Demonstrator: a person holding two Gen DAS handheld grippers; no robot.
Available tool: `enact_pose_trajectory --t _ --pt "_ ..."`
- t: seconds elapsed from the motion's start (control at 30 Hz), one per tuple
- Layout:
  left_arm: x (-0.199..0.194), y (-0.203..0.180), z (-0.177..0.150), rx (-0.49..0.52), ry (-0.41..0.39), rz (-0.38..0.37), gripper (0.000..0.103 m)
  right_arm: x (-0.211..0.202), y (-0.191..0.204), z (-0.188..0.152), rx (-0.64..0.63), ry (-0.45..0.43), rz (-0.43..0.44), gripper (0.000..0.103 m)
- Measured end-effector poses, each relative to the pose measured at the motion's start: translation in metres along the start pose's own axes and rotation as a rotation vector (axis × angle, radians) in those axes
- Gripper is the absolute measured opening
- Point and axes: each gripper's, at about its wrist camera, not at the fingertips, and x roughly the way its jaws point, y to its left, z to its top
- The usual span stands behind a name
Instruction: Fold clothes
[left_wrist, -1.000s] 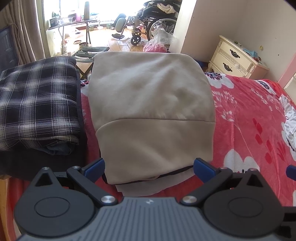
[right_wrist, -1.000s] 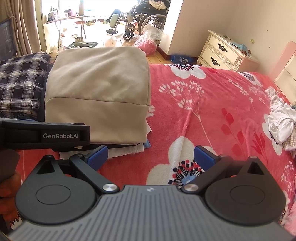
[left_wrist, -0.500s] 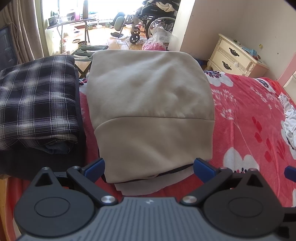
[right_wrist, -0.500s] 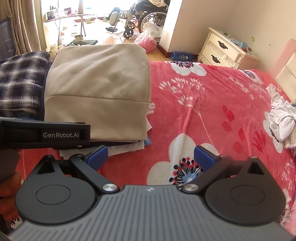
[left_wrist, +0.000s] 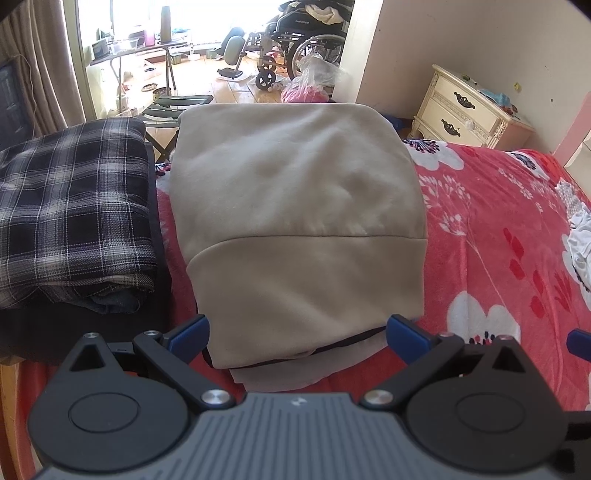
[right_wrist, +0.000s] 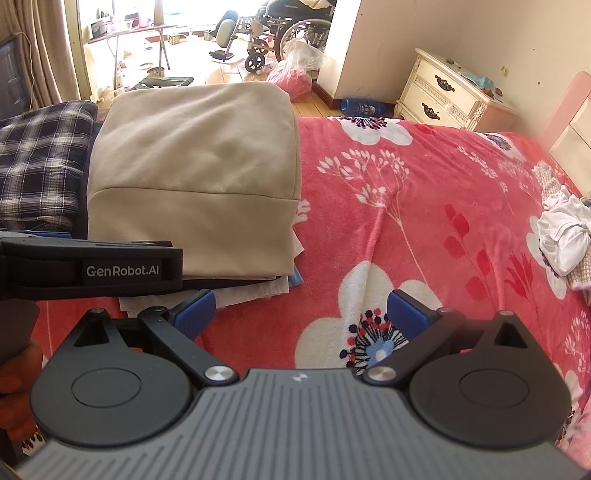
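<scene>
A folded beige garment (left_wrist: 295, 229) lies on top of a stack of folded clothes on the red floral bed cover (left_wrist: 498, 240); it also shows in the right wrist view (right_wrist: 195, 177). My left gripper (left_wrist: 297, 334) is open and empty just in front of the stack's near edge. My right gripper (right_wrist: 301, 314) is open and empty over the red floral bed cover (right_wrist: 406, 206), to the right of the stack. The left gripper's body (right_wrist: 92, 267) shows at the left of the right wrist view.
A folded plaid garment (left_wrist: 70, 206) on a dark pile lies left of the beige stack. A crumpled white garment (right_wrist: 561, 232) lies at the bed's right. A cream nightstand (left_wrist: 469, 110) stands by the wall. A wheelchair (left_wrist: 303, 40) stands in the far room.
Both grippers have drawn back slightly from the stack and stay open. The clothes have not moved.
</scene>
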Motion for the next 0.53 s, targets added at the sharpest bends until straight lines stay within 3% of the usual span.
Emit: enact_pose_trajectory --t 0.53 --pt "0.0017 0.0004 0.0002 -0.006 -0.002 0.006 0.102 0.0007 -0.0018 -0.0004 0.003 0.005 -0.003 0.1"
